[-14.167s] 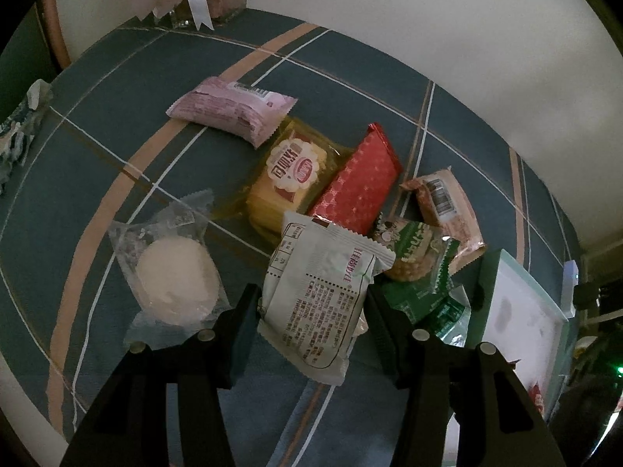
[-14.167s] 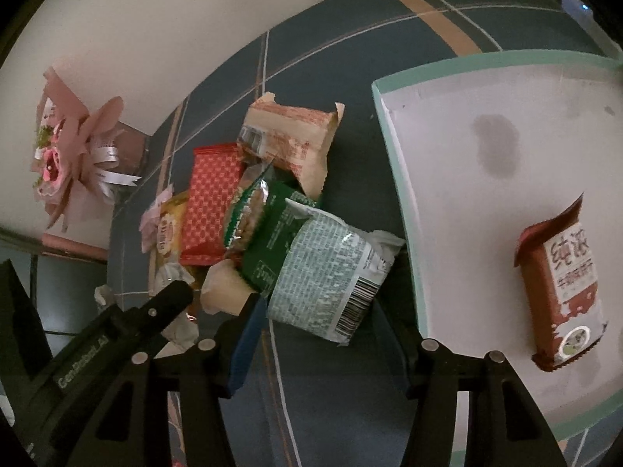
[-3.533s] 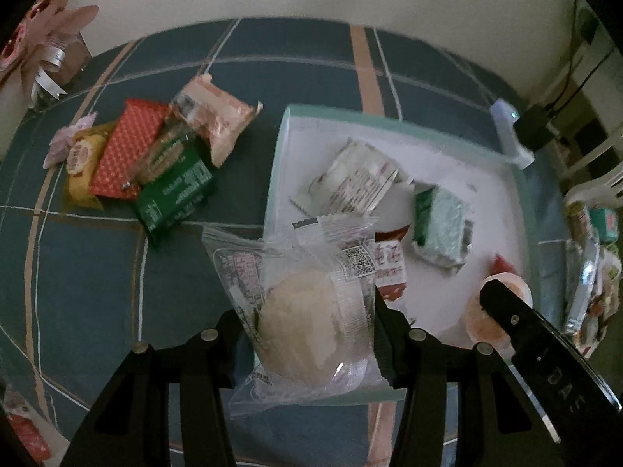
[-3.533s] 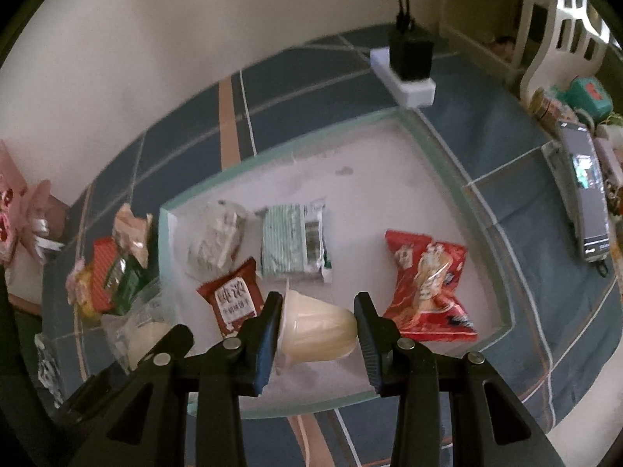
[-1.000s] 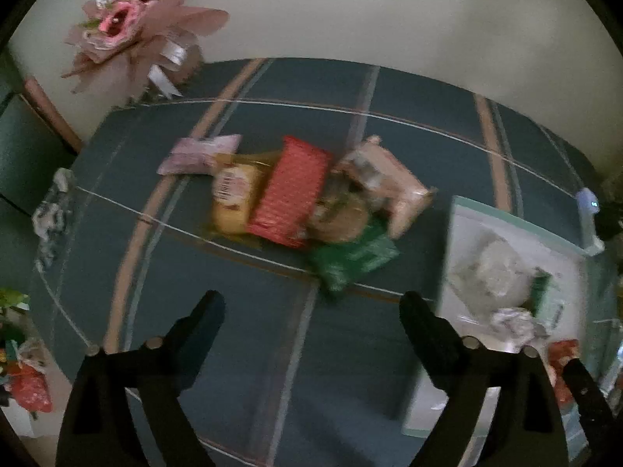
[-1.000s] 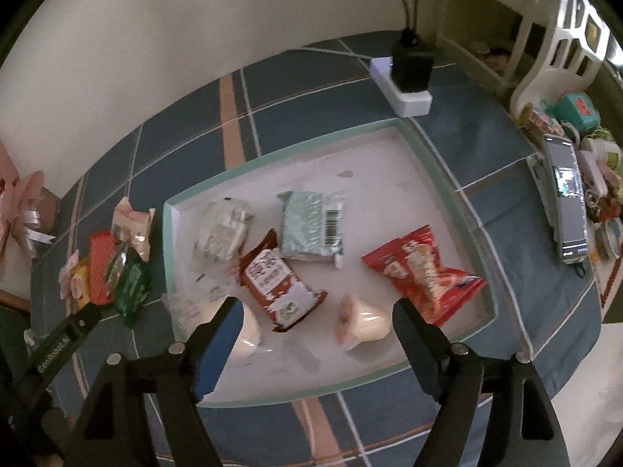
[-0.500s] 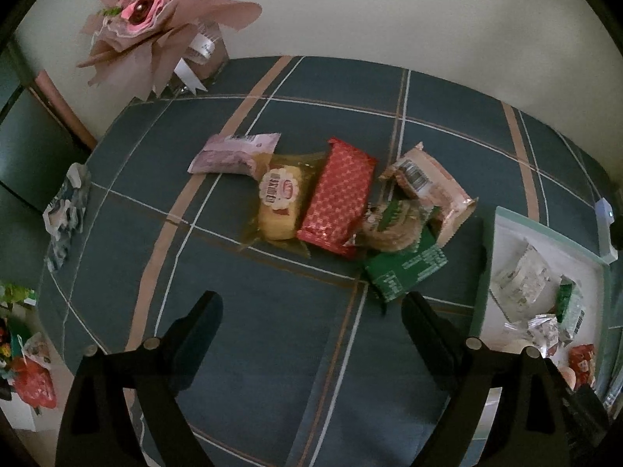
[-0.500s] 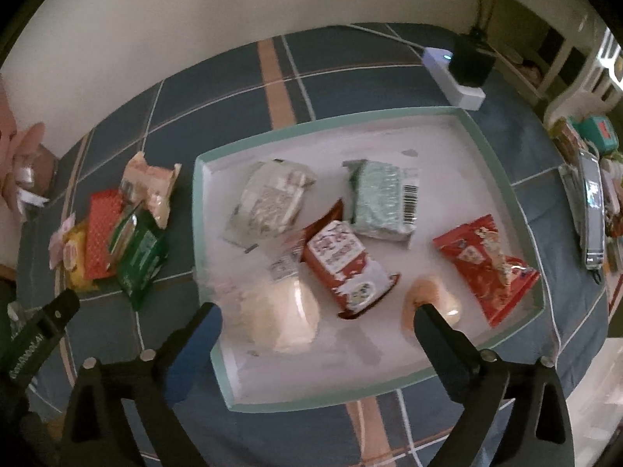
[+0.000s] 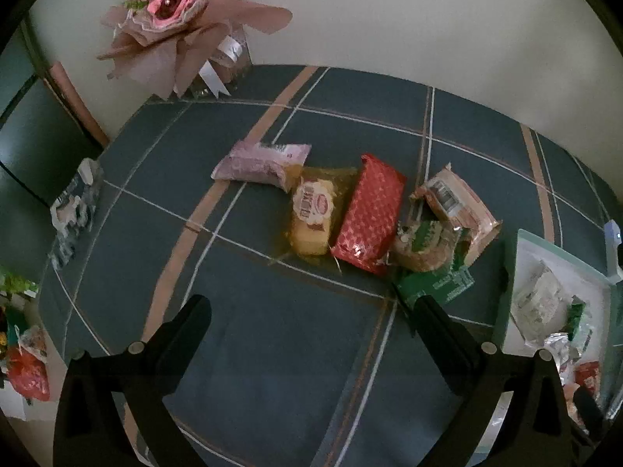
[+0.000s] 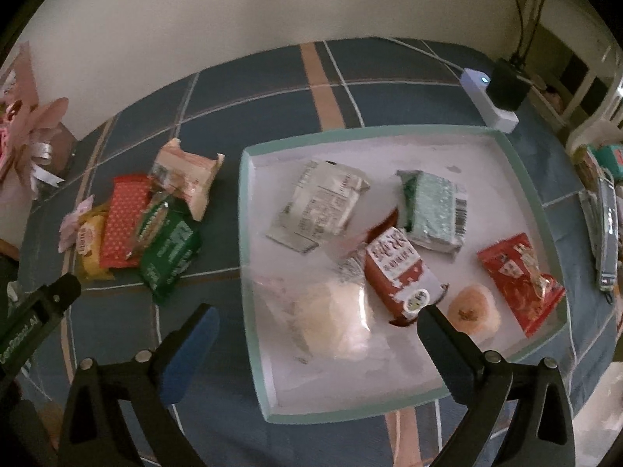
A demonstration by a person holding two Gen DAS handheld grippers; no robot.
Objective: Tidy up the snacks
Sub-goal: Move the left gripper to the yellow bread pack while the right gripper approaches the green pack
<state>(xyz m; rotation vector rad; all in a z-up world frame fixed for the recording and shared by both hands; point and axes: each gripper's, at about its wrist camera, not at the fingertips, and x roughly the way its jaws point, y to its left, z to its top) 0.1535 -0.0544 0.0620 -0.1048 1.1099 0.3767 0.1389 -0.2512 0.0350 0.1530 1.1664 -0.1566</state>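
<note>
My left gripper is open and empty above the blue tablecloth, just short of a row of loose snacks: a pink packet, a yellow cake, a red wafer pack, a round biscuit pack, a green packet and a tan packet. My right gripper is open and empty above the front of the white tray, which holds several snacks, among them a clear-wrapped bun, a red-and-white packet and a jelly cup.
A pink bouquet stands at the back left by the wall. A power strip with a plug lies behind the tray. A phone and clutter lie to the tray's right. The table edge runs near both grippers.
Both grippers have let go of the bun and jelly cup, which now lie in the tray. The left gripper has swung left toward the loose snack row; the right has drifted left over the tray.
</note>
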